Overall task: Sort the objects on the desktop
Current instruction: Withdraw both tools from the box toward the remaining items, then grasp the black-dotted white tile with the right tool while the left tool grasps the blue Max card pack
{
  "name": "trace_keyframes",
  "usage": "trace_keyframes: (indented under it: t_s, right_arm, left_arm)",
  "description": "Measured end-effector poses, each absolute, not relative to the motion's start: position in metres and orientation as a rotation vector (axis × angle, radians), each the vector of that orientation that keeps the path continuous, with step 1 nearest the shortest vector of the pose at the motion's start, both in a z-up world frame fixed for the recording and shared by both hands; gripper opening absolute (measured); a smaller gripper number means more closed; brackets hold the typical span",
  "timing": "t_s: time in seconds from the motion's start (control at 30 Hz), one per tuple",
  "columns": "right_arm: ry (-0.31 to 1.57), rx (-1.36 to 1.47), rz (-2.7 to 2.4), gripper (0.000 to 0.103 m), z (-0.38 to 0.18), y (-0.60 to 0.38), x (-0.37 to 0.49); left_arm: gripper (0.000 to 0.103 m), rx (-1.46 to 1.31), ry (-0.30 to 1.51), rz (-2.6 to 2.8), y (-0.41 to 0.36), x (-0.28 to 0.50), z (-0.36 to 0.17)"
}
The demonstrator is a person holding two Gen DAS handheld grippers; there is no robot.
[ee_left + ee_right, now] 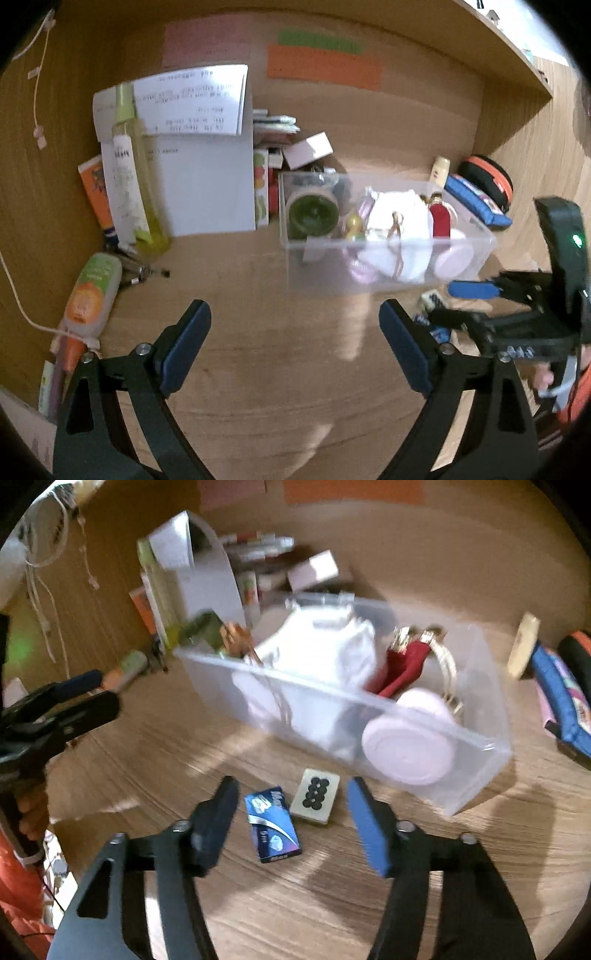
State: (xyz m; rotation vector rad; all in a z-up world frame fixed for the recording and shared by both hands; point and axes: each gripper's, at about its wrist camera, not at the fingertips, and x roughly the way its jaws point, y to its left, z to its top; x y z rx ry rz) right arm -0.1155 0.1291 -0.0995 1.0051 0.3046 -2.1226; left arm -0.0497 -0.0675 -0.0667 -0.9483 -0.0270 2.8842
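A clear plastic bin (476, 236) (491, 757) stands on the wooden desk. It holds white cloth (325, 650), a red item (404, 664), a pale pink round lid (410, 749) and a green roll (313, 216). In front of the bin lie a small blue box (272, 823) and a cream tile with black dots (315, 795). My right gripper (291, 801) is open and empty, its fingers on either side of these two. My left gripper (295, 325) is open and empty above bare desk, short of the bin.
Tubes and bottles (125, 173) lean by white papers (207, 155) at the back left. An orange-green tube (92, 291) lies at the left. Small boxes (306, 149) sit behind the bin. A blue pouch (476, 201) and an orange-black case (487, 177) lie at the right.
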Motion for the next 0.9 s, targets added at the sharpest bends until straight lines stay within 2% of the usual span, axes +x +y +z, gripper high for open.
trace_keyframes:
  t_s: [0.13,0.3,0.33,0.5,0.83,0.9]
  right_arm:
    - [0.357,1.063,-2.114,0.035,-0.11,0.12,-0.125]
    - [0.397,1.058,-2.108,0.029,-0.114,0.117,-0.127]
    - [0.411,1.048,-2.11,0.022,-0.114,0.117,-0.127]
    - [0.389,1.04,-2.115,0.022,-0.109,0.131,-0.124]
    - [0.209,1.01,-2.143,0.022,-0.088,0.187,-0.122]
    - [0.185,1.004,-2.146,0.022,-0.085,0.195,-0.12]
  left_arm:
    - [0.093,-0.994,0.007,2.84,-0.059,-0.049,-0.078]
    - [0.093,-1.018,0.084,2.765,-0.036,-0.052,-0.086]
    - [0.093,-1.021,0.096,2.753,-0.032,-0.053,-0.086]
    - [0.093,-1.034,0.157,2.656,-0.004,-0.061,-0.089]
    - [0.093,-1.161,0.234,2.412,0.038,-0.094,-0.108]
    - [0.087,-1.172,0.248,2.395,0.043,-0.098,-0.109]
